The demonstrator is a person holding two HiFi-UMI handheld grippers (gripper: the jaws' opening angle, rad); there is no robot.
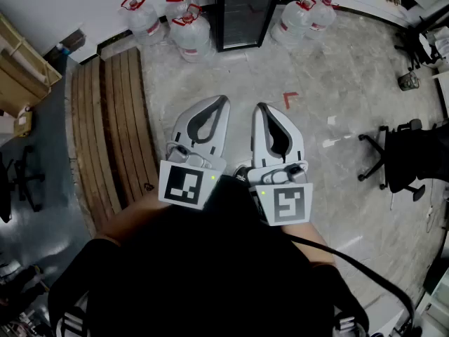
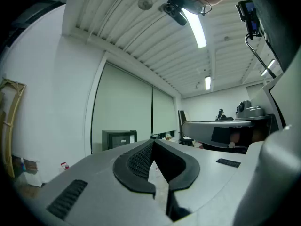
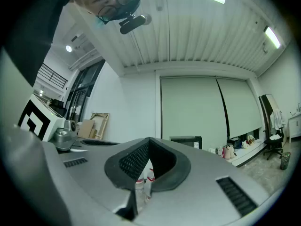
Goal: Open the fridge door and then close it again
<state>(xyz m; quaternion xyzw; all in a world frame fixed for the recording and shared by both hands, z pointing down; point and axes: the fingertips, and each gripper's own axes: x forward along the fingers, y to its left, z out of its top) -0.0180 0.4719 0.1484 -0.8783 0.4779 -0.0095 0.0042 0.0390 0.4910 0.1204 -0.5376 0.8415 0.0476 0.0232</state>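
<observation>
The fridge (image 1: 242, 9) is a small black cabinet with a dark glass door, standing against the far wall at the top middle of the head view; its door looks closed. It also shows far off as a dark box, the fridge (image 2: 119, 138) in the left gripper view and the fridge (image 3: 186, 141) in the right gripper view. My left gripper (image 1: 224, 100) and right gripper (image 1: 260, 107) are held side by side, level, well short of it. Both have their tips together with nothing between them, as the left gripper (image 2: 153, 142) and right gripper (image 3: 149, 139) views confirm.
Large water jugs (image 1: 189, 34) with red handles stand left of the fridge, and more jugs (image 1: 302, 16) to its right. Wooden planks (image 1: 112, 125) lie on the floor at left. A black office chair (image 1: 403, 153) stands at right. A red mark (image 1: 290, 98) is on the floor ahead.
</observation>
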